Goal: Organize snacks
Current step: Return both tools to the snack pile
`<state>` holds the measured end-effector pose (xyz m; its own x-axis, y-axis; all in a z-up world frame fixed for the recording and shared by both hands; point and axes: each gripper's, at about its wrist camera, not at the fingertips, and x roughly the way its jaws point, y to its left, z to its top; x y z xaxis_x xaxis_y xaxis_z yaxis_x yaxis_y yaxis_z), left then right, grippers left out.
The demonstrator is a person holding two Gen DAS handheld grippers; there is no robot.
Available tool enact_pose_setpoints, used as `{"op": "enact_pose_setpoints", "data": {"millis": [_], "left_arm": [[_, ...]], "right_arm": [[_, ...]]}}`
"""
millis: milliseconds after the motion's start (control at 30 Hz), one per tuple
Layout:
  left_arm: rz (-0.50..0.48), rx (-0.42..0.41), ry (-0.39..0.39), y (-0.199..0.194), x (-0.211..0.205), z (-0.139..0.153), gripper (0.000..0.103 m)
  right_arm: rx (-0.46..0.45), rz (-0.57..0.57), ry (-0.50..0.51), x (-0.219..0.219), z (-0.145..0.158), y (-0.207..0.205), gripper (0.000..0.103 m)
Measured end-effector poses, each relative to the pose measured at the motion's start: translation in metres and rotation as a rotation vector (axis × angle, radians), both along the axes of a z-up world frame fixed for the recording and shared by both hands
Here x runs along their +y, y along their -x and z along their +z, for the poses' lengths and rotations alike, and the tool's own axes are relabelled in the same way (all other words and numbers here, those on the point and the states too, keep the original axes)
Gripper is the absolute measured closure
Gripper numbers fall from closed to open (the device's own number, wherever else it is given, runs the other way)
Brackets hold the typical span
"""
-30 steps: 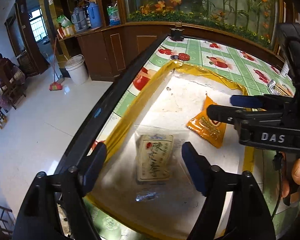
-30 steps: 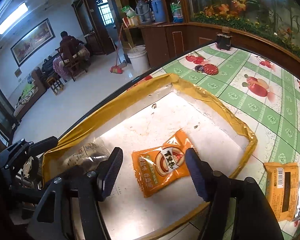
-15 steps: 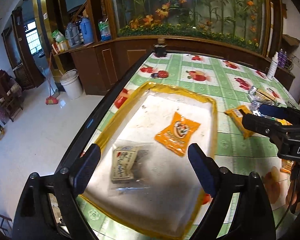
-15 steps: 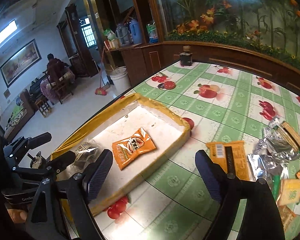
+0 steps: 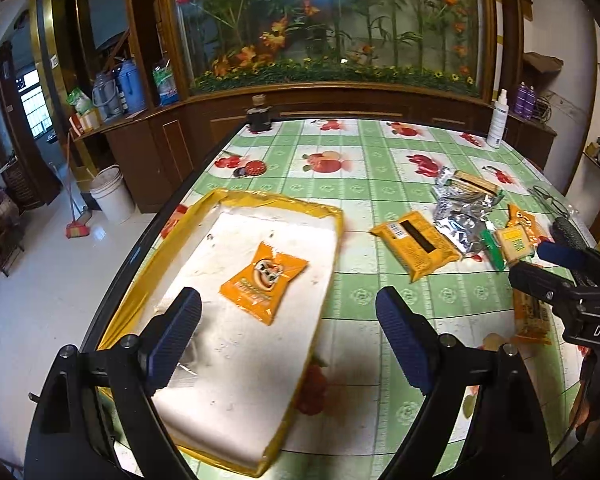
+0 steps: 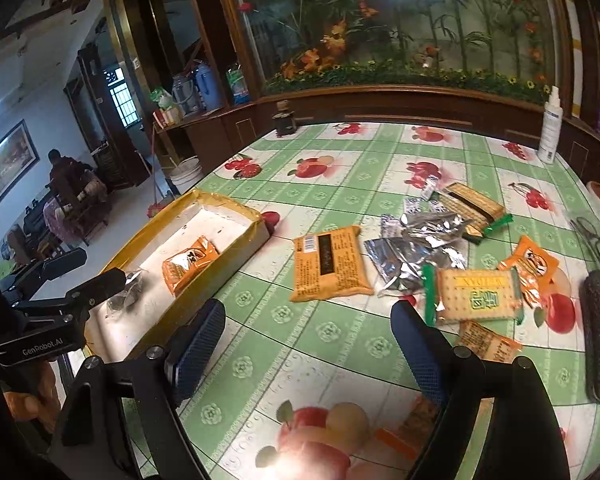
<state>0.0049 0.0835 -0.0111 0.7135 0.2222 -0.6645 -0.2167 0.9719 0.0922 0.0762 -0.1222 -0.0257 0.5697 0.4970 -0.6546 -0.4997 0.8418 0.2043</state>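
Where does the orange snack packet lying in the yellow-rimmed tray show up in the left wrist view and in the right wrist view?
Left wrist view: the orange snack packet lies just left of centre, mid-tray, beyond the left gripper.
Right wrist view: the same packet sits at left of centre, with a clear-wrapped snack nearer the camera.
Shared landmark: the yellow-rimmed tray that holds it.
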Motion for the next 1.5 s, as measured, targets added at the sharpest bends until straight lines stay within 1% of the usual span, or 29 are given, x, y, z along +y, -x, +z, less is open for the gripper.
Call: {"op": "enact_pose_setpoints", "data": {"millis": [133, 367, 467, 633, 900, 1133, 1300, 1433, 1500], "left_arm": [[-0.025, -0.006, -0.004, -0.005, -0.017, 0.000, 0.013], [-0.108, 0.033, 0.018, -0.021, -0.048, -0.015, 0.013], [-0.137, 0.055, 0.027, -0.029, -0.062, -0.023, 0.013], [-0.156, 0.083, 0.051, -0.041, -0.079, -0.030, 0.013], [-0.166, 0.104, 0.063, -0.056, -0.098, -0.037, 0.013], [-0.158, 0.117, 0.078, -0.064, -0.101, -0.043, 0.014], [-0.150, 0.104, 0.083, -0.068, -0.103, -0.043, 0.014], [-0.138, 0.073, 0.064, -0.069, -0.105, -0.042, 0.014], [-0.135, 0.072, 0.065, -0.072, -0.106, -0.043, 0.013]], "right_arm": [[0.008, -0.053, 0.000, -0.029, -0.005, 0.005, 0.016], [0.036, -0.163, 0.020, -0.078, -0.018, 0.010, 0.015], [0.050, -0.194, 0.023, -0.092, -0.024, 0.011, 0.015], [0.065, -0.227, 0.028, -0.107, -0.033, 0.012, 0.015], [0.087, -0.256, 0.031, -0.108, -0.042, 0.013, 0.015], [0.087, -0.252, 0.060, -0.091, -0.043, 0.009, 0.015], [0.084, -0.250, 0.078, -0.084, -0.044, 0.007, 0.015], [0.074, -0.257, 0.095, -0.080, -0.046, 0.005, 0.015], [0.077, -0.258, 0.097, -0.079, -0.048, 0.004, 0.015]]}}
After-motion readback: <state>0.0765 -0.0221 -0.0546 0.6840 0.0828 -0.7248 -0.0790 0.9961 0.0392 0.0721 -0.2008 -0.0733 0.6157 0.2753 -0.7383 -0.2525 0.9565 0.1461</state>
